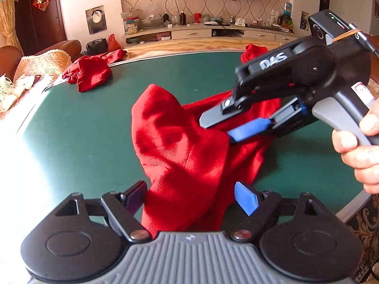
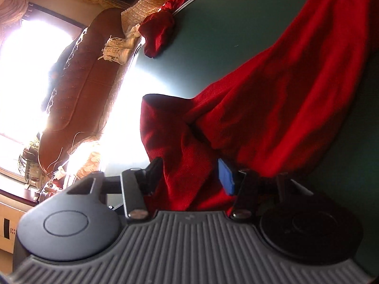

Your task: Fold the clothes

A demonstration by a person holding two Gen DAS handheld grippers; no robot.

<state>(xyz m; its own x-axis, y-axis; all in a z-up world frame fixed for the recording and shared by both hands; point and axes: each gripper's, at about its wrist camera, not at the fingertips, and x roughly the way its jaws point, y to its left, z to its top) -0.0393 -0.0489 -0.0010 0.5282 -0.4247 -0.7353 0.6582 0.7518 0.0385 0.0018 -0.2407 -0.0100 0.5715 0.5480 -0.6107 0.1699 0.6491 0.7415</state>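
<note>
Red garment [image 1: 184,146] bunched on the counter [image 1: 83,130]: right gripper [image 1: 216,127] fingers pinching a thin fold that could slip; left gripper [image 1: 191,196] fingers spread, cloth between them.

Three red cloths show in the left wrist view: one large red cloth [image 1: 184,146] heaped at the middle of the frame, a second red cloth [image 1: 90,71] at the upper left on the rim of the one green bench [image 1: 83,130], and a third red cloth [image 1: 253,49] peeking out at the upper right behind the tool. Two tongs are there, the left tongs [image 1: 189,198] at the bottom and the right tongs [image 1: 218,130] at the right, with one hand [image 1: 360,146] on its grip. The right wrist view counts two red cloths, one pair of pale laced shoes [image 2: 118,49] and one brown sofa [image 2: 78,90].
</note>
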